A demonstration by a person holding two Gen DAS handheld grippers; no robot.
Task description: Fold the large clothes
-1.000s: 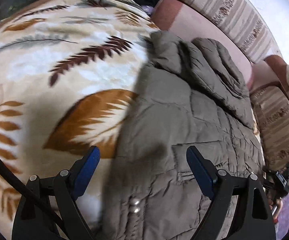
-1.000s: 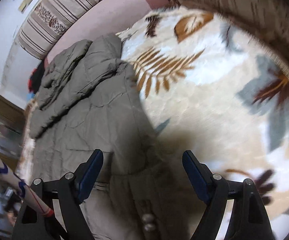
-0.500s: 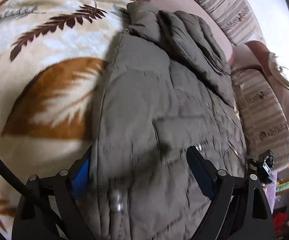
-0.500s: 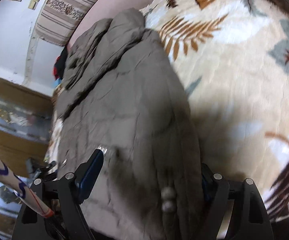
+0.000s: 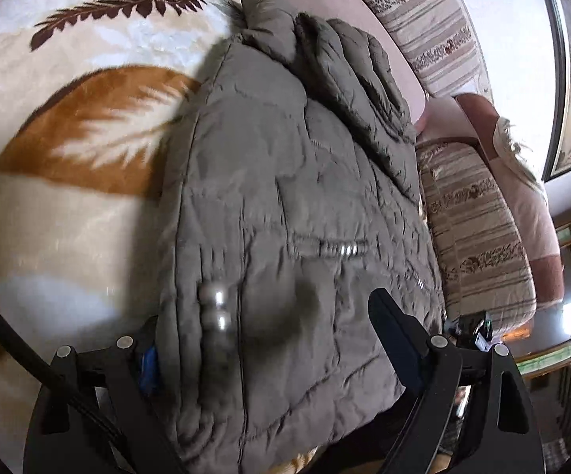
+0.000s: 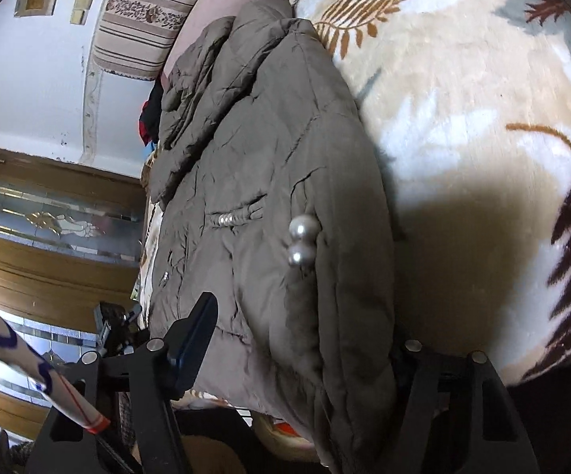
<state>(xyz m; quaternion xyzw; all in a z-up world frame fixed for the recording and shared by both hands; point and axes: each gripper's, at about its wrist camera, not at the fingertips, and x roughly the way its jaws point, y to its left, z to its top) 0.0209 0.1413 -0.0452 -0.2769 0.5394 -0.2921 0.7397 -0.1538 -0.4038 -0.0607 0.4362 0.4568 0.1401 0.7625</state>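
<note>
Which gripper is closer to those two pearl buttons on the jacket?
Left. The pearl buttons lie between the left gripper fingers, about level with the fingertips. The right gripper, its jaws just closing around the jacket hem, has them farther ahead.

A sofa with striped beige cushions carried a plush cream blanket printed with brown and rust leaves. Directly on the blanket lay a quilted olive-grey jacket, folded lengthwise, its near end between the jaws and its collar end far ahead of them.
</note>
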